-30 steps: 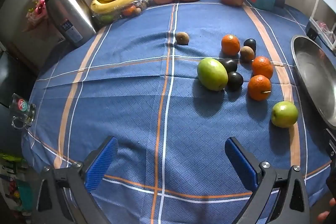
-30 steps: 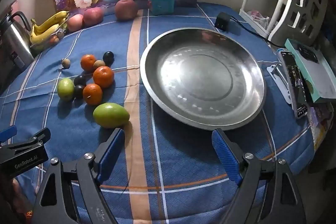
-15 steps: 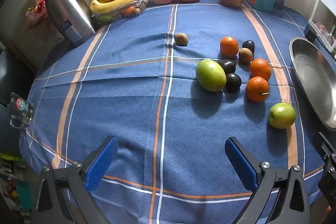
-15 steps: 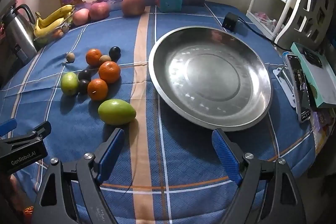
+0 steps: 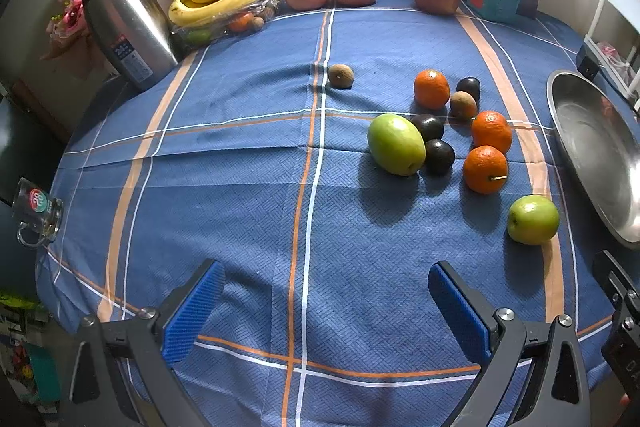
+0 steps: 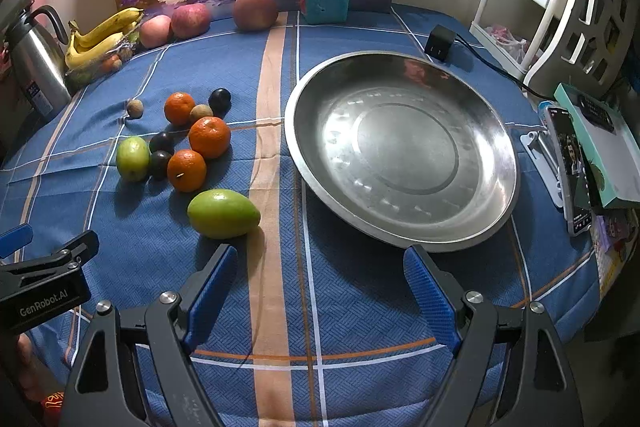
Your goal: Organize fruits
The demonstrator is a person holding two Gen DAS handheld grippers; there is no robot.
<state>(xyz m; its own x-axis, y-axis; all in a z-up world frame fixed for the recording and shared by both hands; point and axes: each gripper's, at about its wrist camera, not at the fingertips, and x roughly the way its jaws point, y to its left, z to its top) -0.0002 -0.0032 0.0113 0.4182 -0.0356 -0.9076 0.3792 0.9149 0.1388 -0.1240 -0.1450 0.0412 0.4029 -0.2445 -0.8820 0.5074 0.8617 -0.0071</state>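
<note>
Both claws idle over the near edge of the cloth [image 6: 280,287]. Right gripper [image 6: 316,279]: jaws wide apart, nothing between them. Left gripper [image 5: 324,299]: same, spread wide and empty.

Nearest fruit to us is the mango [image 6: 223,213], lying on its side just ahead of the right gripper's left finger, near the tan stripe. The pan [image 6: 400,151] sits right of it, empty, so nothing is sorted yet by our read.

Behind the mango is the cluster: three oranges, nearest one [image 6: 186,170] with a short stem, two dark plums touching the second mango [image 6: 132,158], then a kiwi and another plum further back. A lone kiwi [image 6: 135,108] sits apart to the left. At the far edge are apples [image 6: 255,9] and bananas [image 6: 102,35], out of easy reach.

Our call for the step: take the near mango with the right gripper.
- Straddle it across the short axis; lengthwise it's likely too wide.
- Drop low so the pads land at mid-height, or it may squirt out.
- Squeeze gently, since the skin looks smooth.
- Lift clear of the pan rim before moving right.
- Set it down, don't drop; it could roll in the dish.
</note>
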